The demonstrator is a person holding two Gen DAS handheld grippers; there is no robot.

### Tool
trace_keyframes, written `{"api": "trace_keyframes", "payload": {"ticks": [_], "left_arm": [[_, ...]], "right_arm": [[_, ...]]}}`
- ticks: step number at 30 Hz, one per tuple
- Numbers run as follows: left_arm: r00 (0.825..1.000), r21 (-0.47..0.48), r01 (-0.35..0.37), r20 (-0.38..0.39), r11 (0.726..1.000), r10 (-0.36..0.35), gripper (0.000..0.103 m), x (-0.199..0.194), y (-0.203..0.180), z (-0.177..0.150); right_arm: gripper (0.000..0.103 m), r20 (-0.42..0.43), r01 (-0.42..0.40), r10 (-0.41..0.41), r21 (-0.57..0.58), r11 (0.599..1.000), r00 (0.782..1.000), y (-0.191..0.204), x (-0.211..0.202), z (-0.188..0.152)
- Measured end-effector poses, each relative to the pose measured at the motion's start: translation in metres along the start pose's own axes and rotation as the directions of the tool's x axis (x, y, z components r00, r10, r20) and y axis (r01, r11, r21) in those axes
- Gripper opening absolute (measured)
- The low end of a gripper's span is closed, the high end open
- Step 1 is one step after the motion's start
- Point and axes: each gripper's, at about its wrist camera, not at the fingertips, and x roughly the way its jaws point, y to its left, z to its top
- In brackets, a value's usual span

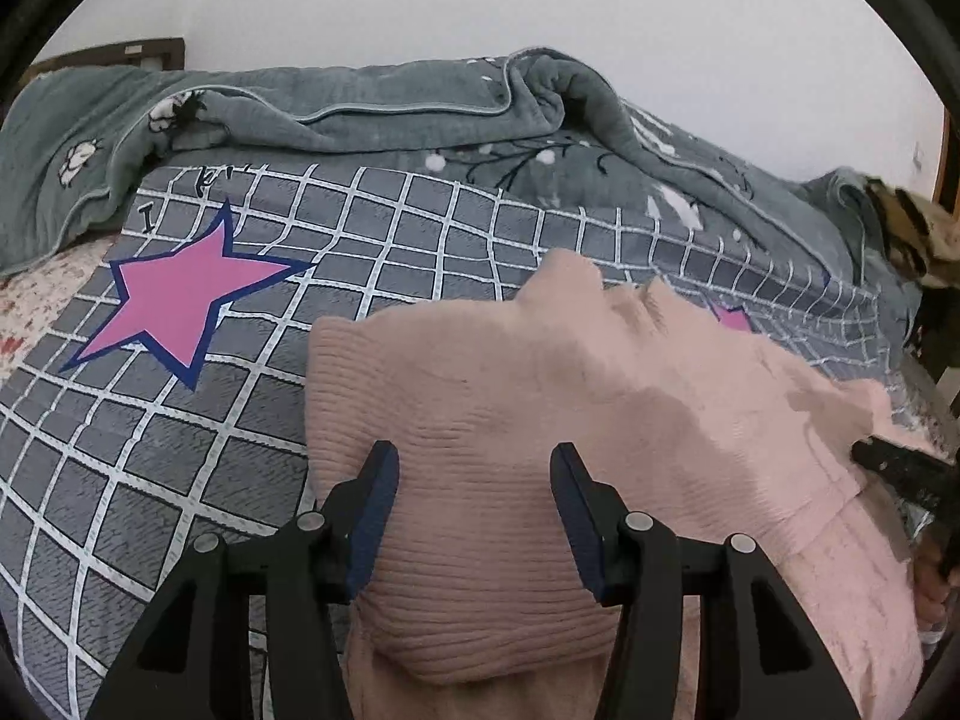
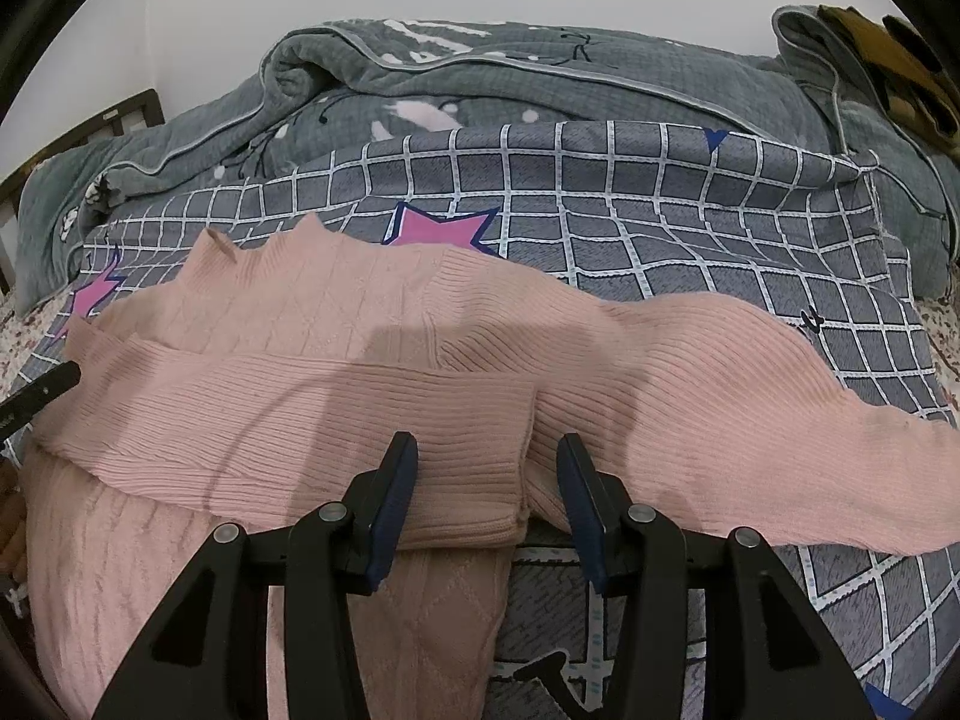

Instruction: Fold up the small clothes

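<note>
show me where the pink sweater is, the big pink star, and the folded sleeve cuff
pink sweater [image 1: 510, 396], left wrist view, ribbed body.
pink star [image 1: 186, 294], left wrist view, star's centre.
sleeve cuff [image 2: 480, 498], right wrist view, ribbed end.

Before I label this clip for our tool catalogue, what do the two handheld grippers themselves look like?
Both look alike. The left gripper and the right gripper each have a matte black frame of angular arms with triangular cut-outs, joined by round silver pins. Each finger ends in a flat dark blue pad. No cables, markings or sleeves show.
</note>
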Motion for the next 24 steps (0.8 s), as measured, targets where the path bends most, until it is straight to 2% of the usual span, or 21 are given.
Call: {"api": "trace_keyframes", "payload": {"ticks": [4, 7, 17, 21, 24], "left_arm": [[1.000, 0.030, -0.019, -0.004, 0.999, 0.019, 0.056, 0.001, -0.005, -0.001], [1.000, 0.028, -0.017, -0.004, 0.999, 0.017, 0.057, 0.001, -0.005, -0.001], [1.000, 0.035, -0.014, -0.005, 0.999, 0.015, 0.059, 0.002, -0.005, -0.002], [1.000, 0.040, -0.021, -0.006, 0.999, 0.021, 0.060, 0.002, -0.005, -0.002], [0.999, 0.050, -0.031, -0.008, 0.998, 0.031, 0.060, 0.003, -0.007, -0.003]], "right_arm": [[0.058, 0.026, -0.003, 0.003, 0.007, 1.000, 1.000, -0.004, -0.011, -0.001], [0.061, 0.058, -0.006, 0.005, 0.025, 1.000, 0.998, -0.012, -0.022, -0.001], [0.063, 0.117, 0.060, -0.070, 0.086, 0.994, 0.991, -0.060, -0.048, -0.002], [0.062, 0.165, 0.128, -0.144, 0.103, 0.986, 0.976, -0.087, -0.069, -0.005], [0.063, 0.202, 0.211, -0.235, 0.134, 0.968, 0.951, -0.116, -0.089, -0.013]]}}
